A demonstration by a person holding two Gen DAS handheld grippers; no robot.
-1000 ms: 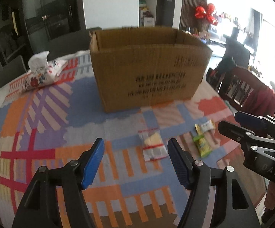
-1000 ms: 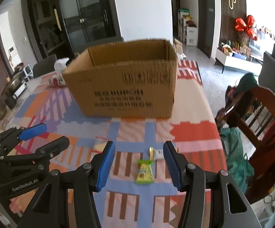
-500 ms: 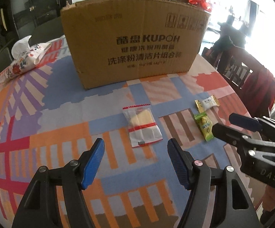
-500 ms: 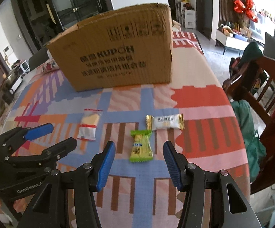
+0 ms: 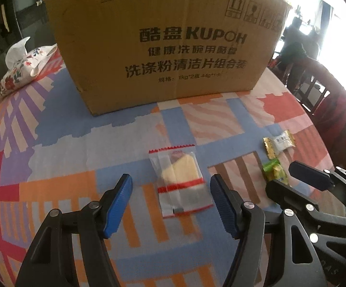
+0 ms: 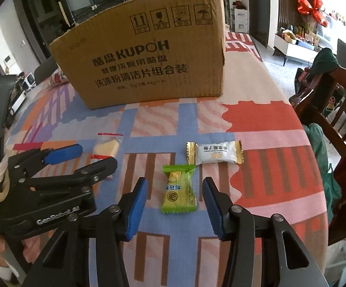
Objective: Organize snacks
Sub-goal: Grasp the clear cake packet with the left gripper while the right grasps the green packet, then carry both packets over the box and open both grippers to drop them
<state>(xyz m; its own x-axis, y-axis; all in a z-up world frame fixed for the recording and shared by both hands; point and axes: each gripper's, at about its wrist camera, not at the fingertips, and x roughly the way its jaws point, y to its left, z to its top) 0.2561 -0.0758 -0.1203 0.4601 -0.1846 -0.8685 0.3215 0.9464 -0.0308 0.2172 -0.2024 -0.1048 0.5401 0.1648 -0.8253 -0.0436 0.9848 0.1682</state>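
On the patterned worktop [image 6: 256,124], a green snack [image 6: 179,191] lies untouched between the closing right hand-held gripper [image 6: 174,202], a clear packet [image 5: 180,181] between the released left hand-held gripper [image 5: 170,199].

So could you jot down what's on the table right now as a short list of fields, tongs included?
box: cardboard box upright at the back of the table
cloth: patterned tablecloth
snacks: clear packet, green packet, white packet, all lying flat
left tongs: open, astride the clear packet, not touching it
right tongs: open, jaws just been closing, green packet between them, not yet gripped
other: floral tissue pouch beside the box
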